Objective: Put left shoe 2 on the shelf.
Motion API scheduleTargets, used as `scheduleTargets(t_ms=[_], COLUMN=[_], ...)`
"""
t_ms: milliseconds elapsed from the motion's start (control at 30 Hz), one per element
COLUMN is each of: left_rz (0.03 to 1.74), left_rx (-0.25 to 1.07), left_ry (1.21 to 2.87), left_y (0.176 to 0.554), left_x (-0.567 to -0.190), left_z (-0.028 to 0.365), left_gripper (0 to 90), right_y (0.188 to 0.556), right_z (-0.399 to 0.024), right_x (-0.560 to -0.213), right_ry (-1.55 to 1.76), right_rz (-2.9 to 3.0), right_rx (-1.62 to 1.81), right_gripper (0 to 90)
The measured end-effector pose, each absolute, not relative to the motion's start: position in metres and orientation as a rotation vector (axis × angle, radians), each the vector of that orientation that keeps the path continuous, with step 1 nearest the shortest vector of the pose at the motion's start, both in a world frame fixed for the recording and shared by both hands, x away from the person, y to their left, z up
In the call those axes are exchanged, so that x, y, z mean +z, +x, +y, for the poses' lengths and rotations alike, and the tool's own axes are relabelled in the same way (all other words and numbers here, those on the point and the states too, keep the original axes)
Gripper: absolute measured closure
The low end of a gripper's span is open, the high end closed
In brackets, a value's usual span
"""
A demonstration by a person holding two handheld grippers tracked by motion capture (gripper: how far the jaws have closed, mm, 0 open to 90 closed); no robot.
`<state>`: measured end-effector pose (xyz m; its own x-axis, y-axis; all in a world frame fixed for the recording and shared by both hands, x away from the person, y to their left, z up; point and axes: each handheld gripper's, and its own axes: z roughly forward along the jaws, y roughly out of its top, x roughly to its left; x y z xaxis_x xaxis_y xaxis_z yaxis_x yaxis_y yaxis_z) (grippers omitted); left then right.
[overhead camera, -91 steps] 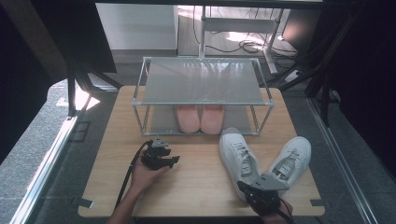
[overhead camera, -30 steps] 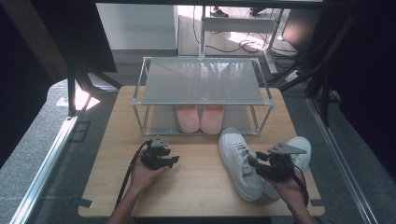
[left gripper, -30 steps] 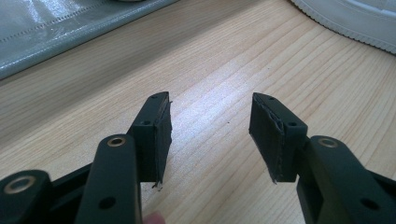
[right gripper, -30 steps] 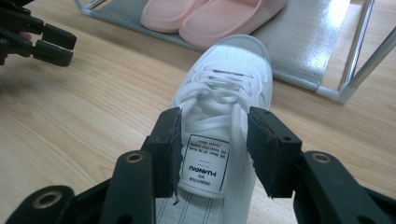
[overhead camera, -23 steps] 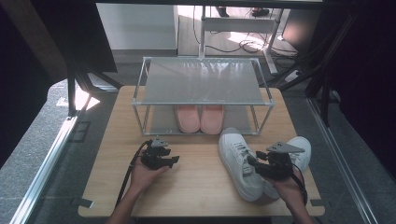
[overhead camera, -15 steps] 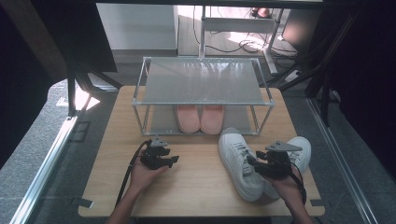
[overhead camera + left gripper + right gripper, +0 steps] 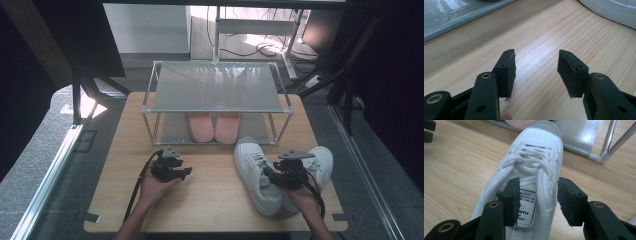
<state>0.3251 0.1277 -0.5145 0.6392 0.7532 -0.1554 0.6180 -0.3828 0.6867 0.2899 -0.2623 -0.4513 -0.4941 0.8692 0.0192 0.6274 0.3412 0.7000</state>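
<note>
Two white sneakers lie on the wooden table [image 7: 210, 195] in the high view, the left sneaker [image 7: 256, 175] with its toe toward the metal shoe rack [image 7: 215, 87], the right sneaker [image 7: 320, 162] just beside it; a pair of pink slippers [image 7: 214, 126] sits on the rack's lower shelf; the right gripper [image 7: 280, 175] hangs over the left sneaker's opening, and the left gripper [image 7: 175, 171] rests in the hand near the table's middle, well apart from the shoes. In the left gripper view its jaws stand parted over bare wood, holding nothing. In the right gripper view the jaws straddle the sneaker's inner side wall at the collar, one jaw inside above the printed tongue label [image 7: 526, 207], the other outside; the pads are not pressing, so the grip is loose.
</note>
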Motion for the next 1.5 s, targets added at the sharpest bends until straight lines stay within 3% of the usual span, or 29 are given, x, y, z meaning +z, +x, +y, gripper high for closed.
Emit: scheduleTargets(t_ms=[600,1133,1500], left_rz=[1.060,1.061,1.061], left_rx=[0.236,0.238,0.239], left_ry=[2.120,2.117,2.119], left_y=[0.324,0.325,0.325], left_x=[-0.514,-0.514,-0.514], left_z=[0.127,0.128,0.128], left_gripper=[49.3,49.3,49.3], right_y=[0.302,0.303,0.299], right_z=[-0.257,-0.253,-0.258], right_x=[-0.456,-0.459,-0.457], right_ry=[1.399,1.393,1.400], right_rz=[2.349,2.337,2.305], right_rx=[0.788,0.676,0.788], right_gripper=[58.0,78.7,81.5])
